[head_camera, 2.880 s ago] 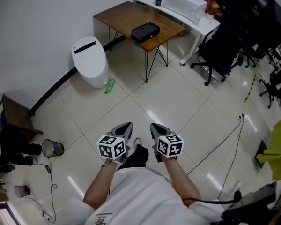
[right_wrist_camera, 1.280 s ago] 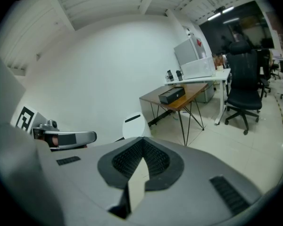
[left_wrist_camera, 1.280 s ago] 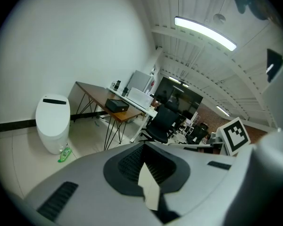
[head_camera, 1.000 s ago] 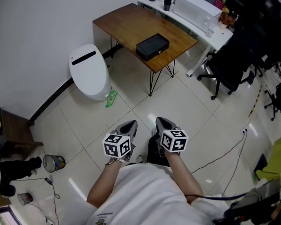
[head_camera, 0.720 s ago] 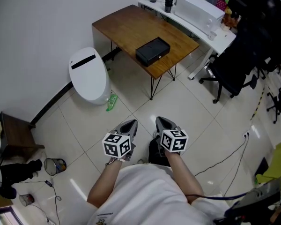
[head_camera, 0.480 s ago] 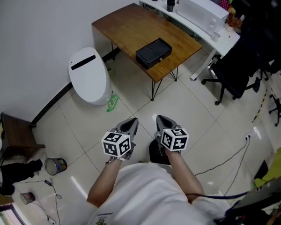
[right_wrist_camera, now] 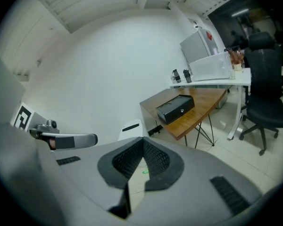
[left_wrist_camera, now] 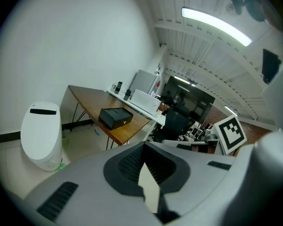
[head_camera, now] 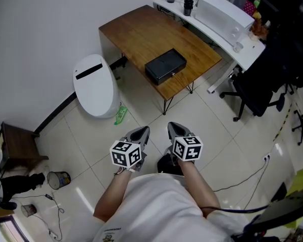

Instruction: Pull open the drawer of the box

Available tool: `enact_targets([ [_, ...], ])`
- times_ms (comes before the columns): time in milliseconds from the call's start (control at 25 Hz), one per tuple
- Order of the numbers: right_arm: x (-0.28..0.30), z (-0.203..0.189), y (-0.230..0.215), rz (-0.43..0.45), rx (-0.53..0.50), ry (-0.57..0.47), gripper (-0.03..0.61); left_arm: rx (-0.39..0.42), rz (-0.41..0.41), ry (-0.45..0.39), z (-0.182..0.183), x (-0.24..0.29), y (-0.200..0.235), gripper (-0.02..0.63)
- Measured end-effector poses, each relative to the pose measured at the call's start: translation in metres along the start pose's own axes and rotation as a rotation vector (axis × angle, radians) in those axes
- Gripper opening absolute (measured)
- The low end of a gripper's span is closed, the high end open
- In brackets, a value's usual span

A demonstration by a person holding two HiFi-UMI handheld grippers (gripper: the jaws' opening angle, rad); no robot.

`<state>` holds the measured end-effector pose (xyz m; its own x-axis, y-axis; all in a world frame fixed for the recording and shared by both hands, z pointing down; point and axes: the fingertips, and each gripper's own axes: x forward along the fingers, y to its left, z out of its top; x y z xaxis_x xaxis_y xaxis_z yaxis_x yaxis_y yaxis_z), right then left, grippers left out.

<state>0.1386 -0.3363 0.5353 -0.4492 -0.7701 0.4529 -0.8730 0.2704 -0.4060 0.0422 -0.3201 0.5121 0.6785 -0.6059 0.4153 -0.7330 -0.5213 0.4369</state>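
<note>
White rounded bin (head_camera: 95, 86) stands left of the wooden counter (head_camera: 141, 32), and the black box (head_camera: 165, 66) sits on that counter near its front edge. Well short of the counter, over tiled floor (head_camera: 212, 120), the left claw (head_camera: 140, 131) and right claw (head_camera: 172, 126) hang side by side, both clenched on nothing.

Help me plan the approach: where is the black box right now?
In the head view, the black box sits on the wooden table, close to its near edge; a white bin stands on the floor to its left.
</note>
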Motion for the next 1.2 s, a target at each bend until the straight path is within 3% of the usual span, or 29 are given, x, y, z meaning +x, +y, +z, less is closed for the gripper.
enact_targets([
  [440,0.027,0.047,-0.06,0.023,-0.025,0.019,-0.014,-0.019,0.01,-0.023,0.041,0.07,-0.005,0.002],
  [720,0.04,0.057,-0.087,0.034,-0.058,0.05,-0.012,-0.014,0.025,0.007,0.042,0.098,-0.012,0.002],
  [1200,0.096,0.075,-0.119,0.026,-0.089,0.096,0.003,-0.036,0.02,0.034,0.058,0.142,0.014,0.002],
])
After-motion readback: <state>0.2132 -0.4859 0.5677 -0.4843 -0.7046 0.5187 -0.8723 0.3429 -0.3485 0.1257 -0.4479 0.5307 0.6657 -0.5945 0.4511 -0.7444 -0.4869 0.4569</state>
